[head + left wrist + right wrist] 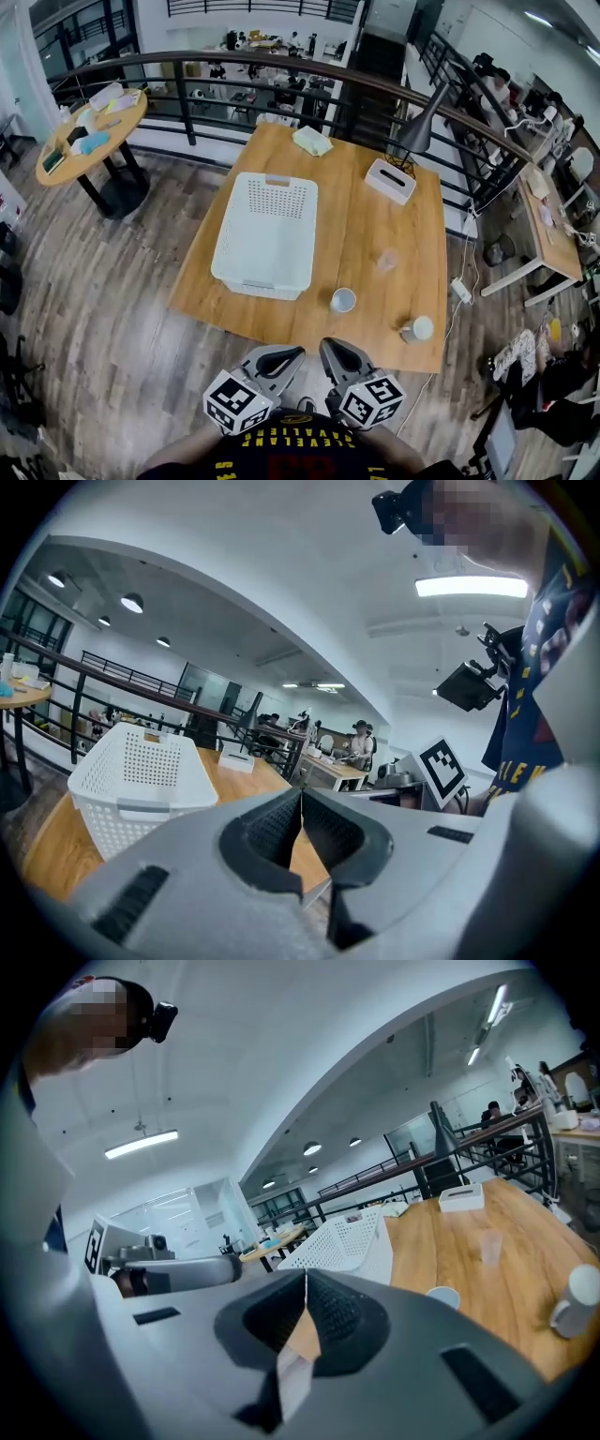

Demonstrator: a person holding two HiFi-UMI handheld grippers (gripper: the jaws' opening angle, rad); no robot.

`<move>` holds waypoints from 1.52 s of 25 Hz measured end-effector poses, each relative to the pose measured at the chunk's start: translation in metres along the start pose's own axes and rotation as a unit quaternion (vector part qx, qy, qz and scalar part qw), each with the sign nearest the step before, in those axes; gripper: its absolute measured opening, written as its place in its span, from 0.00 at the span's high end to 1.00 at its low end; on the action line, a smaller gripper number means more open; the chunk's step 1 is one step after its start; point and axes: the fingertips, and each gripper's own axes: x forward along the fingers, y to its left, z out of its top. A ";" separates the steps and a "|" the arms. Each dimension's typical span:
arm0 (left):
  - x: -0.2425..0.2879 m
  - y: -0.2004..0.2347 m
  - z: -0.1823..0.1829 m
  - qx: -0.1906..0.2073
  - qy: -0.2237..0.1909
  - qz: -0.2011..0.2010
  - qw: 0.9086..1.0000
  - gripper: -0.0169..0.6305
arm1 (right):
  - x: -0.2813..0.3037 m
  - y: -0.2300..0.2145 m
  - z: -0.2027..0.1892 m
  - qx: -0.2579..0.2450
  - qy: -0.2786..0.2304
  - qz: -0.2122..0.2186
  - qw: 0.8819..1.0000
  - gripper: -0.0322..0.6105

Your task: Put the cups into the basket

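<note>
Wooden bench [356, 244] in an open loft-style office, with a black railing [281, 66] curving behind it and a round table [89, 141] off to the left. A white perforated basket [265, 234] sits on the left half of the bench.

All three cups are out on the wood to the right of the basket, none inside it. A small white cup [343, 300] stands near the front edge, just off the basket's front corner. A clear cup [387, 260] is a bit further back. A white mug [417, 329] sits near the front right corner. At the far side there's also a white tissue box [391, 180], a black lamp [419, 127] and a pale cloth [312, 141].

The left tool [295, 353] and right tool [328, 346] hang side by side close to the person's body, off the bench's near edge and over the plank floor. Both point toward the bench. Each tool's own view shows its jaws pressed together with nothing between them, so both are empty and well apart from the cups.
</note>
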 end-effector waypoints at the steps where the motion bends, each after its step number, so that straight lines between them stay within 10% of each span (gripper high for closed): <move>1: -0.004 0.010 0.002 -0.003 0.000 -0.003 1.000 0.95 | 0.010 0.003 0.001 -0.001 0.001 -0.004 1.000 0.93; 14: -0.014 0.084 0.009 -0.028 0.013 -0.061 0.998 0.95 | 0.063 -0.018 0.024 -0.071 0.029 -0.093 0.993 0.92; 26: 0.013 0.092 0.017 -0.009 0.024 -0.042 0.999 0.95 | 0.079 -0.109 -0.033 -0.340 0.235 -0.060 0.908 0.79; 38: 0.015 0.083 0.010 -0.035 0.041 -0.002 0.999 0.95 | 0.084 -0.167 -0.101 -0.393 0.339 -0.012 0.855 0.75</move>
